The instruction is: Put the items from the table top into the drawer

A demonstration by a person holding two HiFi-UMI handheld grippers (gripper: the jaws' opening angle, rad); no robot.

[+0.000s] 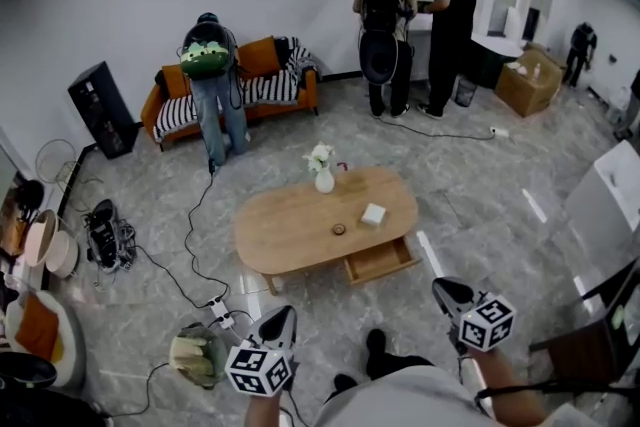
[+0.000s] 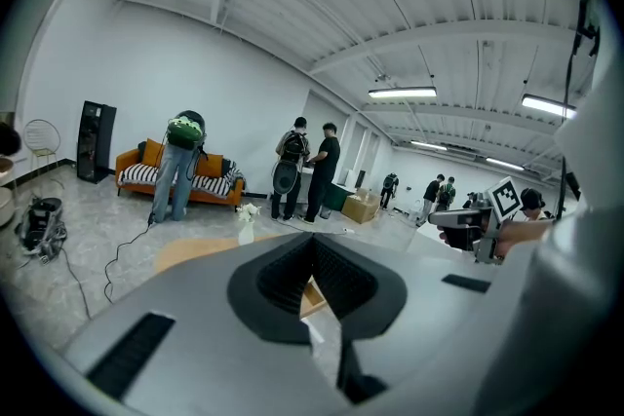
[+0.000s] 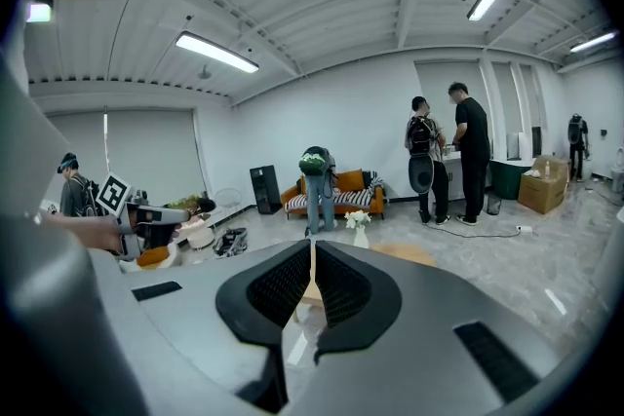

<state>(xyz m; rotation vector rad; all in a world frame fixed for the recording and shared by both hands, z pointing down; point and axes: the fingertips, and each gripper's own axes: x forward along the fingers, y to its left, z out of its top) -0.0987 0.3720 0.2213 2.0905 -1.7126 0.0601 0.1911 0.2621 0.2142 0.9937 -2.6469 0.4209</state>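
Status: left gripper (image 1: 286, 313) clenched empty | right gripper (image 1: 442, 286) clenched empty | drawer (image 1: 379, 261) open

Large studio-like workroom dressed as a living room. Straight ahead of the jaws, an oval wooden coffee table (image 1: 300, 225) stands on a marble-patterned floor (image 1: 480, 185). Beyond it is an orange sofa (image 1: 235, 90) against a bare white wall. Overhead are exposed beams and tube lights (image 3: 216, 53). Cables (image 1: 192, 215) trail across the floor. People with backpacks (image 1: 385, 0) stand past the table, and a cardboard box (image 1: 530, 83) sits far off to the jaws' right.
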